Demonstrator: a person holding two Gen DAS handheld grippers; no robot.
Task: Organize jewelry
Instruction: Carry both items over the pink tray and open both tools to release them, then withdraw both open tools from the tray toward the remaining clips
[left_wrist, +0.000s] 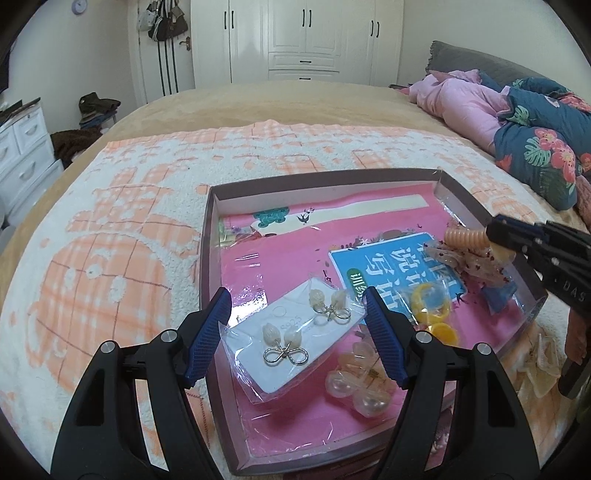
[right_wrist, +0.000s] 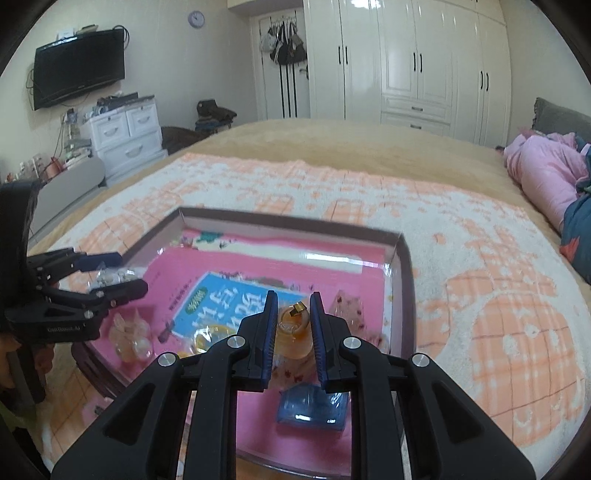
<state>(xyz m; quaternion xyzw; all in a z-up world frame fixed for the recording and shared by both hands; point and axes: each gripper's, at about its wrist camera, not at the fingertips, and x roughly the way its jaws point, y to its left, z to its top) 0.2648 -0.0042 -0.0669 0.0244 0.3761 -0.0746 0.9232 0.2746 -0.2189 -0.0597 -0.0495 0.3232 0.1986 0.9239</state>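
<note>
The left gripper (left_wrist: 297, 336) stands wide open around a bagged earring card (left_wrist: 295, 345) stamped "S925", pads clear of it. The right gripper (right_wrist: 293, 341), lettered "DAS" at three o'clock, clamps an amber hair clip (right_wrist: 295, 330) over the tray (right_wrist: 400, 280).

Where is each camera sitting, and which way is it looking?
Left wrist: sits on the left gripper, looking forward and down between its open blue fingers at the earring card in the box; the right gripper pokes in from the right.
Right wrist: sits on the right gripper, looking forward and down at the orange hair clip pinched in its fingers; the left gripper shows at left.
Shared: both see the box on the towel, the bed, and the white wardrobe.
</note>
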